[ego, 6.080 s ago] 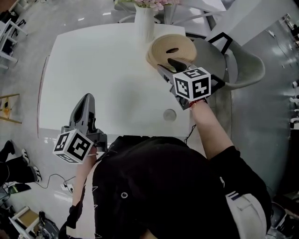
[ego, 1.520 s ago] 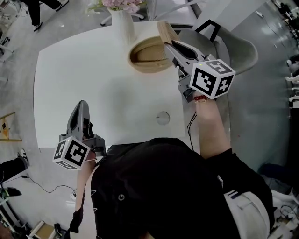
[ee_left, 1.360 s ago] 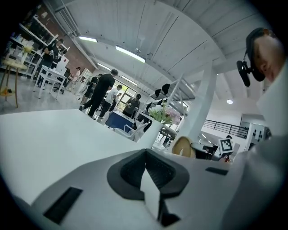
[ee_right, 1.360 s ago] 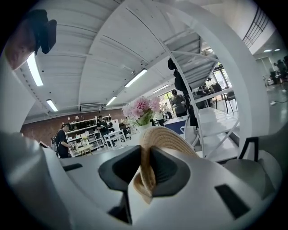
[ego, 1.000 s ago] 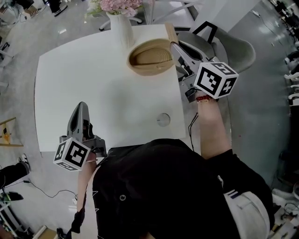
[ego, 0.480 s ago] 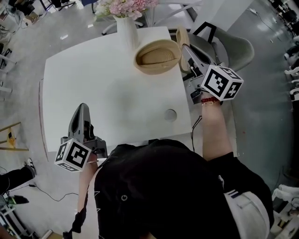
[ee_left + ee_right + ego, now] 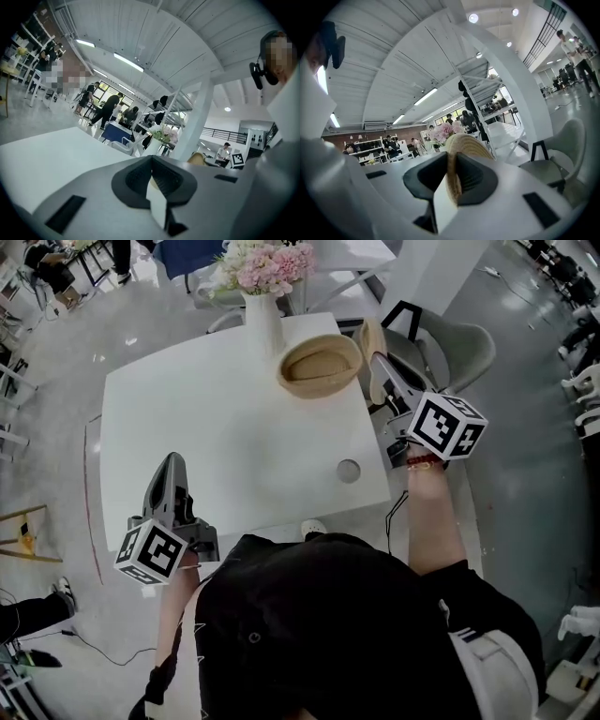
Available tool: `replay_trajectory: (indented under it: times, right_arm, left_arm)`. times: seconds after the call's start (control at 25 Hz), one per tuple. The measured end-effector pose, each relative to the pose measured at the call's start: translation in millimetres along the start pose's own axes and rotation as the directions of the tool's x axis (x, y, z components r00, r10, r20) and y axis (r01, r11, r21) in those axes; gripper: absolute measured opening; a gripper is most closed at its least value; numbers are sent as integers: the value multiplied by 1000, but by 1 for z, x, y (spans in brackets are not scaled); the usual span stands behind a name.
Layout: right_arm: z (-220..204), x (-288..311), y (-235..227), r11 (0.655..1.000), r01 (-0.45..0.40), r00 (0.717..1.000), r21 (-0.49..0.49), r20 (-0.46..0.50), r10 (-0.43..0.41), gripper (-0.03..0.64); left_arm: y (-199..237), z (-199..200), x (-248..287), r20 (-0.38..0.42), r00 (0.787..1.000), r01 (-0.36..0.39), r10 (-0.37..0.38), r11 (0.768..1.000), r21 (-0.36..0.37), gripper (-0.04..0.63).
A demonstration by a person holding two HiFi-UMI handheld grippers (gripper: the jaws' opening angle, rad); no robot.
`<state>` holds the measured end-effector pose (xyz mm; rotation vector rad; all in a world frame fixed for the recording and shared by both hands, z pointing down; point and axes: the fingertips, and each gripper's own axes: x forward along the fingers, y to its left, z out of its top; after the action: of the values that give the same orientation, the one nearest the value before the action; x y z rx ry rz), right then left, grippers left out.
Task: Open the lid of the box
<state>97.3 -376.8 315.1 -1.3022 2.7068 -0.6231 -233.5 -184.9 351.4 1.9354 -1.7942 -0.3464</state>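
Your right gripper [image 7: 382, 364] pinches the lid [image 7: 371, 337] between its ribbed dark pads. The lid is a flat, round disc of coiled tan fibre. It stands on edge, just beside the right rim of the box [image 7: 319, 366] and over the table's right edge.

The box is a shallow round bowl of the same woven material. It sits open on the smooth white table [image 7: 234, 437] at the far right, next to a white vase [image 7: 265, 322] of pink flowers.

Your left gripper [image 7: 172, 470] hangs over the near-left edge of the table, its fingers pressed together with nothing between them.
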Motion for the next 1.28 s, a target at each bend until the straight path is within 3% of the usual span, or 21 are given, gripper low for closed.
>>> replay_trajectory:
  times: [0.36, 0.8, 1.12, 1.28]
  right_arm:
    - [-8, -41, 37, 1000, 19, 1000, 22, 9, -19, 71]
    - [-46, -75, 92, 999, 25, 999, 47, -25, -23, 74]
    - [-88, -72, 143, 997, -54, 992, 59, -107, 60, 74]
    - [-103, -66, 165, 987, -94, 987, 127, -122, 109, 75]
  left_arm:
    - [-13, 8, -28, 18, 997, 71, -71, 997, 5, 9]
    - [-20, 4, -71, -2, 991, 135, -135, 991, 16, 9]
    - [-15, 6, -97, 3, 991, 137, -137, 990, 23, 9]
    - [-14, 8, -101, 4, 989, 146, -146, 989, 19, 9]
